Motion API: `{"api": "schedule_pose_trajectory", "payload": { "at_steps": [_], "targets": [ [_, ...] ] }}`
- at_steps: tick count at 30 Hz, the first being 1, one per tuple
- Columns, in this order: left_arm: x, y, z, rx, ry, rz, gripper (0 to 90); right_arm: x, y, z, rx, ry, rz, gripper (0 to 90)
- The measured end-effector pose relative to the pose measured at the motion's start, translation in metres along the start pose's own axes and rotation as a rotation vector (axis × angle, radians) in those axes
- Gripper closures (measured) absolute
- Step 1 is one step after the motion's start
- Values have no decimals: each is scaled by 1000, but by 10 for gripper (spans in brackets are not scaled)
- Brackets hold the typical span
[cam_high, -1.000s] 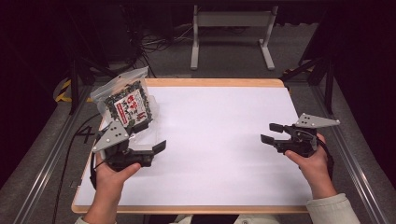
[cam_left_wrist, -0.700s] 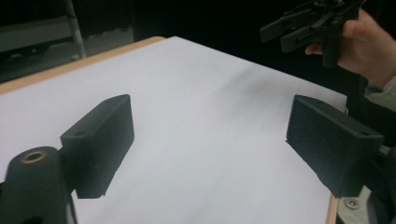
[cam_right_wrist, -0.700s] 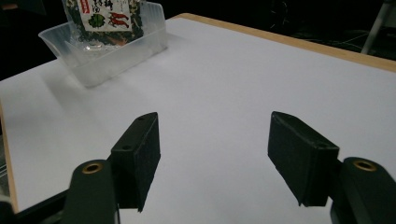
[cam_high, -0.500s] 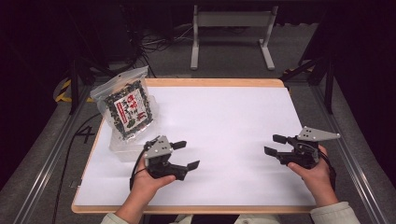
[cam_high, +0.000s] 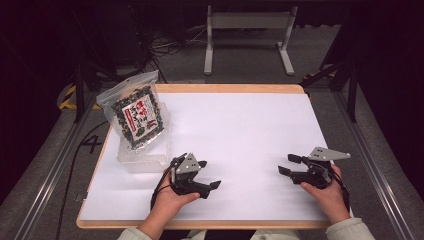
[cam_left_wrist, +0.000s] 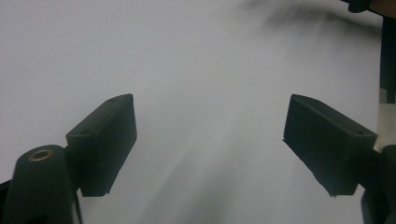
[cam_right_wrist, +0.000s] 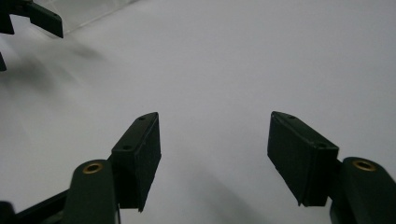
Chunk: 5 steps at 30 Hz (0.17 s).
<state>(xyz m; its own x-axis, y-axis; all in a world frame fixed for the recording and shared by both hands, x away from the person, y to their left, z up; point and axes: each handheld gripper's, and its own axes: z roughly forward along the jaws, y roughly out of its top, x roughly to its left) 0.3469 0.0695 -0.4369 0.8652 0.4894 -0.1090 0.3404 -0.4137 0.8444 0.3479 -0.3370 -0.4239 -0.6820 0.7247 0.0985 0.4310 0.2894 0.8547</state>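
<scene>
Grippers in both our hands sit low over the white table (cam_high: 240, 130), each near the front edge and well apart from the other. Our left gripper (cam_high: 209, 175) is at the front left, its grey plate on top and its black jaws pointing toward the middle of the table. In the left gripper view its jaws stand wide, having just closed a little, with bare white surface between them and nothing held (cam_left_wrist: 210, 140). Our left hand (cam_high: 170, 197) wraps the body from below, and a dark cable loops beside the wrist.

Our right gripper (cam_high: 289, 165) is at the front right, its jaws aimed leftward across the table toward the other one. The right gripper view shows its jaws spread wide too (cam_right_wrist: 215, 154), empty, with only the white top under them; the far left gripper's jaw tips show dark in the upper left corner of that view.

Nearest our left gripper is the bag (cam_high: 137, 115), clear plastic full of dark dried bits with a red and white label. It leans upright at the left edge of the table, standing in a shallow clear tray (cam_high: 142, 160). The tray's front rim is just beside our left gripper, but they are apart; neither gripper touches the bag.
</scene>
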Motion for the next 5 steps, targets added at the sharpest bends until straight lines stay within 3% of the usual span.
{"api": "schedule_pose_trajectory", "payload": {
  "at_steps": [5],
  "targets": [
    [-1,0,1,13,7,2,172,0,-2,2,4,-1,-6,348]
  ]
}}
